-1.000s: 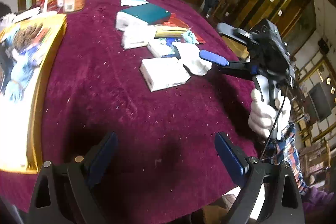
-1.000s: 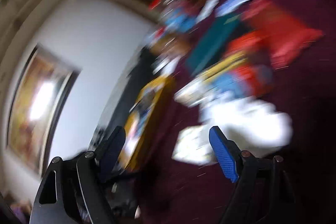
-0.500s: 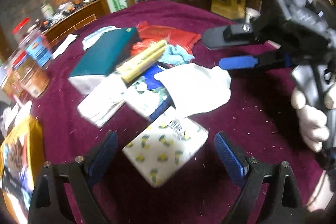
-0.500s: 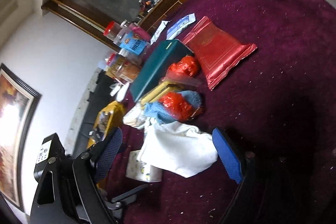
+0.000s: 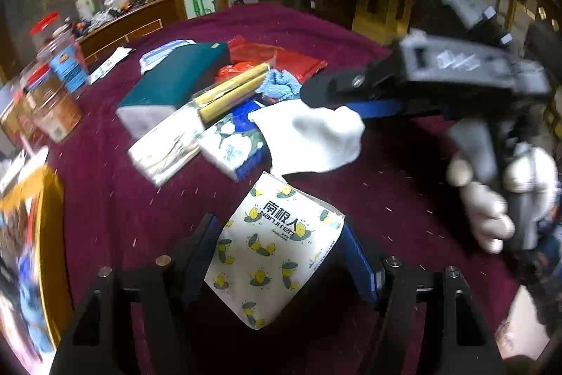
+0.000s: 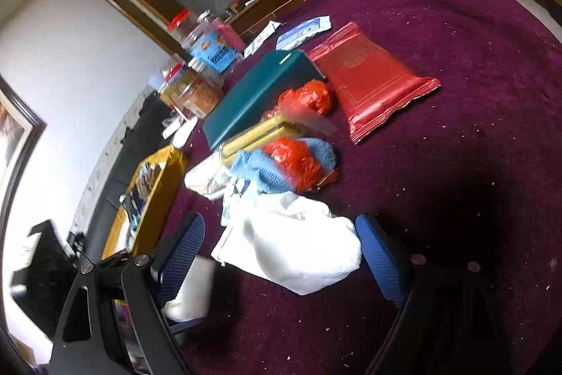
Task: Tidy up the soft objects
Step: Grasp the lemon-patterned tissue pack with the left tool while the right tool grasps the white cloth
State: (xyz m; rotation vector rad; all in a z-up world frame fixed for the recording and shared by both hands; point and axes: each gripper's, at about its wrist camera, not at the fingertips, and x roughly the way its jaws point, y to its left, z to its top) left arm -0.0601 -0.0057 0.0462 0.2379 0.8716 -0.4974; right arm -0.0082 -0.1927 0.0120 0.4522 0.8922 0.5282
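The left hand-held gripper point(image 5: 281, 255) is positioned around the snail-printed tissue pack point(image 5: 272, 252), which lies on the near part of the desk point(image 5: 351, 34), apart from the main pile. Its jaws have just been closing, and the pack is now between them. The blue pads are seen at both long sides of the pack; whether they already press on it cannot be told from the left wrist view.

The right hand-held gripper point(image 6: 281, 252) is held with its jaws apart, straddling the white cloth point(image 6: 291, 252). The cloth lies on the near right edge of the pile, partly over the blue floral tissue pack point(image 5: 235, 143). No contact between pads and cloth is visible.

Recommended procedure for the step in hand:

1. The closing on the snail-printed tissue pack should be completed slowly. The pack is judged to be soft, so only enough pressure to dent the wrapper slightly should be applied.
2. The pads should be kept centred on the long sides, so that the pack is not twisted when lifted.
3. The pack should be raised straight up before being carried, so that the white cloth just beyond it is not dragged.
4. The right hand-held gripper should be lowered until a fold of cloth is gathered between the pads before closing.
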